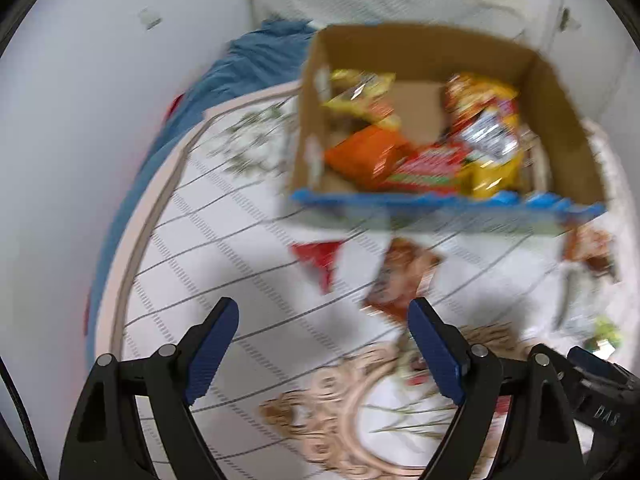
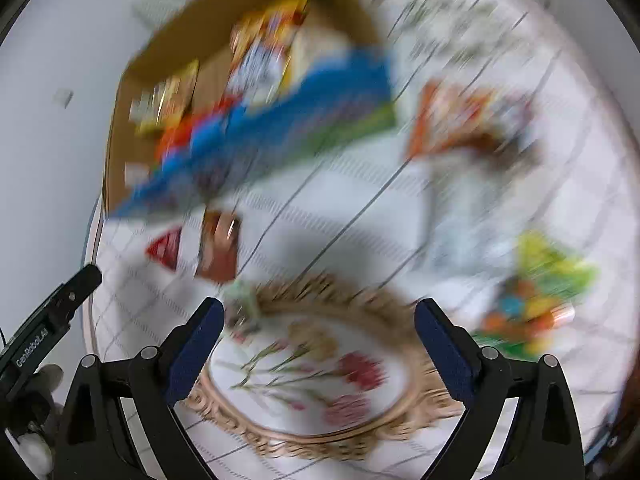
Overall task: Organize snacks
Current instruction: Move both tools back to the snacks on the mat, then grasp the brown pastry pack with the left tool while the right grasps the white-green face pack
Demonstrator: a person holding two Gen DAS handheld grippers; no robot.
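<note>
Although both views are smeared by motion, the loose snack packets point(image 1: 402, 276) can be made out lying flat on the patterned tabletop point(image 1: 224, 240) just in front of the cardboard box point(image 1: 560, 120), which already holds several bright bags. They look like thin foil or plastic pouches: light, crinkly, slippery and easy to crush (contents probably brittle), so a gentle pinch on a sealed edge seems the safest hold. The left tool point(image 1: 322, 350) stands wide open with nothing between its pads, and the right tool point(image 2: 320, 346) is likewise spread and empty. Brand names, packet counts and the green-and-orange bag point(image 2: 540, 300) at the right are too blurred to read, and the box's near wall hides whatever lies low behind it.
</note>
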